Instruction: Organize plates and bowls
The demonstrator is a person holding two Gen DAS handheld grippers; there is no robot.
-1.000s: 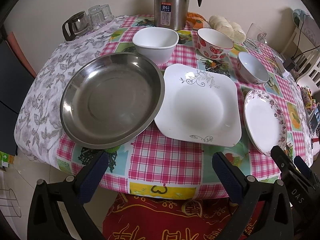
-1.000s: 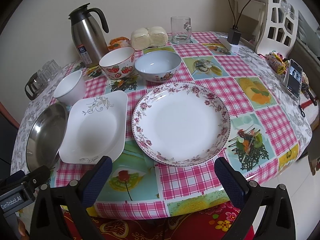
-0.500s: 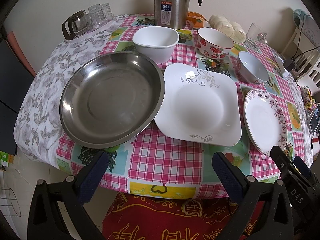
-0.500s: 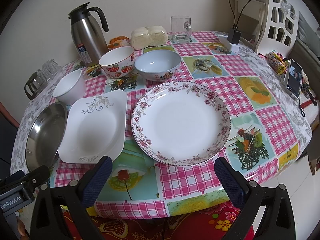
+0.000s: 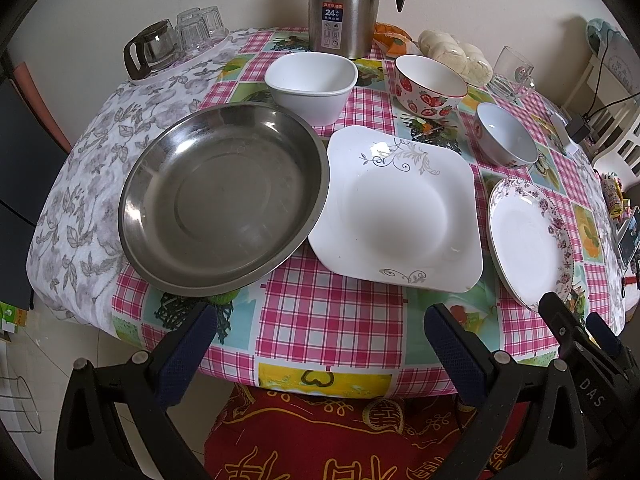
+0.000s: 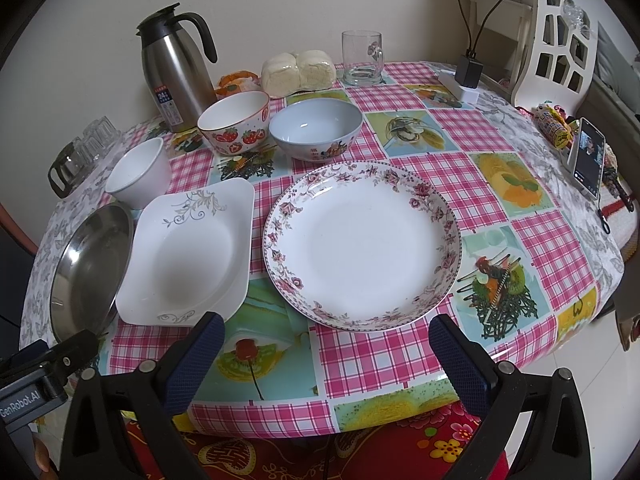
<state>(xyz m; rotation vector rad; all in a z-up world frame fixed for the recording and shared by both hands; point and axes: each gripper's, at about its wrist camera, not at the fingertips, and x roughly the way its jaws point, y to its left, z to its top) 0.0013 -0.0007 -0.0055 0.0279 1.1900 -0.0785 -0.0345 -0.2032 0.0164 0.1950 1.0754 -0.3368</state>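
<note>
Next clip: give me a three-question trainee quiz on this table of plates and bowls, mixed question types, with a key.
1. True or false: the left hand-held gripper is shut on the steel basin.
2. Which dish lies between the steel basin and the floral plate? A) strawberry bowl B) square white plate C) glass mug
3. Fill in: behind the plates stand ___ bowls.

Key: 1 false, both hand-held grippers, the right too, are open and short of the dishes. 2 B. 3 three: white bowl, strawberry bowl, blue bowl.
</note>
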